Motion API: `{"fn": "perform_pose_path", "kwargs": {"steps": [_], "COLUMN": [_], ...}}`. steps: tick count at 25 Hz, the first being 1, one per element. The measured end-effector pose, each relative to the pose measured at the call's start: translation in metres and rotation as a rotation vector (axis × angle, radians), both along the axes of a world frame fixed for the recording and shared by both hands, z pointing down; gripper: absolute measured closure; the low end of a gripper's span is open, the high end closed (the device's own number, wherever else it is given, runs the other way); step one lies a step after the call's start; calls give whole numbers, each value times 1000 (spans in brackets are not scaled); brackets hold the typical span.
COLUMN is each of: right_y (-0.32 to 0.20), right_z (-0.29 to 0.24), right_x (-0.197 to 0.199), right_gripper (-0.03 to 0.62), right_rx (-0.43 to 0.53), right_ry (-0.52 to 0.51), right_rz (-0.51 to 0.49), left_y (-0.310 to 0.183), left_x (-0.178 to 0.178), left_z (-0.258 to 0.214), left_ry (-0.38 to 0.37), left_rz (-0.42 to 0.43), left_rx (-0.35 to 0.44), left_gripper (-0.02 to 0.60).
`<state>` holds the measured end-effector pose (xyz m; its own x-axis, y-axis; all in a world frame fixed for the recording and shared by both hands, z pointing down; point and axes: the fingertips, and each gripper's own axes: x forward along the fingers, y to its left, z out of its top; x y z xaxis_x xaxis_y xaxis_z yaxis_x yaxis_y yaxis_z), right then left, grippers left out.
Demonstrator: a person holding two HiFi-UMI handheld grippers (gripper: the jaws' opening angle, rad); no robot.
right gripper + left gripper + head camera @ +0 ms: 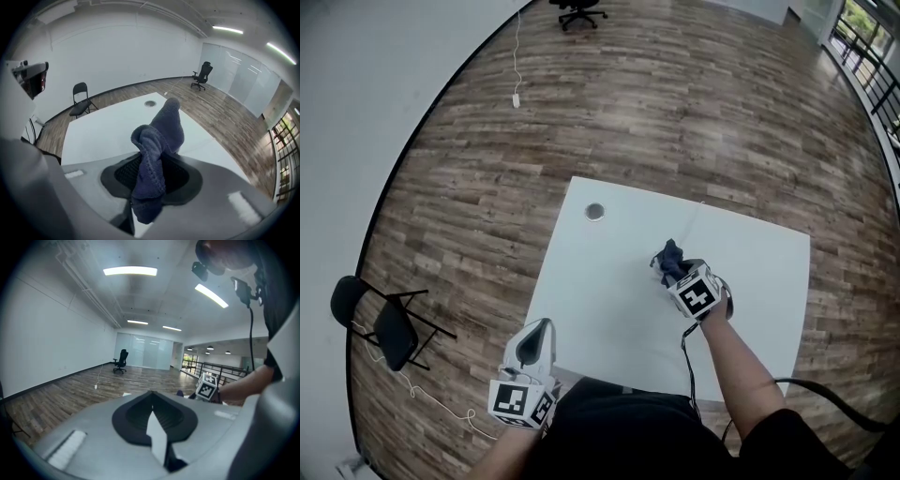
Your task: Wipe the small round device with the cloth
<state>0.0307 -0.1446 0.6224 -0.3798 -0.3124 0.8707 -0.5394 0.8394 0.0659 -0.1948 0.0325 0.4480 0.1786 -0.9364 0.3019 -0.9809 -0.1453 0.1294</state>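
The small round device (595,211) is a grey disc lying near the far left corner of the white table (600,309); the right gripper view also shows the device (150,103), far ahead. My right gripper (677,272) hovers over the middle of the table, shut on a dark blue cloth (671,256). The cloth (161,136) stands bunched up between the jaws of that gripper (157,161), well short of the device. My left gripper (542,330) is at the table's near left edge, its jaws (151,394) together and holding nothing.
A thin white cable (695,219) lies on the table past the cloth. A black folding chair (389,323) stands on the wood floor to the left. An office chair (579,11) is far back, and a plug on a cord (516,98) lies by the wall.
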Motion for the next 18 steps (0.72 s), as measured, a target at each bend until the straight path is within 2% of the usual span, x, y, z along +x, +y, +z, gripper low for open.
{"fn": "perform_pose_path", "kwargs": {"steps": [4, 12, 15, 18], "right_y": [13, 45, 48, 34], "right_z": [11, 39, 27, -4], "right_x": [-7, -29, -42, -41], "right_gripper": [479, 477, 477, 477], "right_rx": [-11, -113, -83, 12], "right_ry": [53, -35, -114, -182], "right_rz": [-68, -89, -109, -66], "left_y": [1, 9, 8, 5], "left_x": [1, -2, -5, -4], "left_z": [1, 0, 0, -3], "left_ry": [1, -14, -18, -20], "left_rz": [3, -9, -11, -2], "left_rx": [-3, -15, -14, -3], "left_gripper": [575, 575, 575, 575]}}
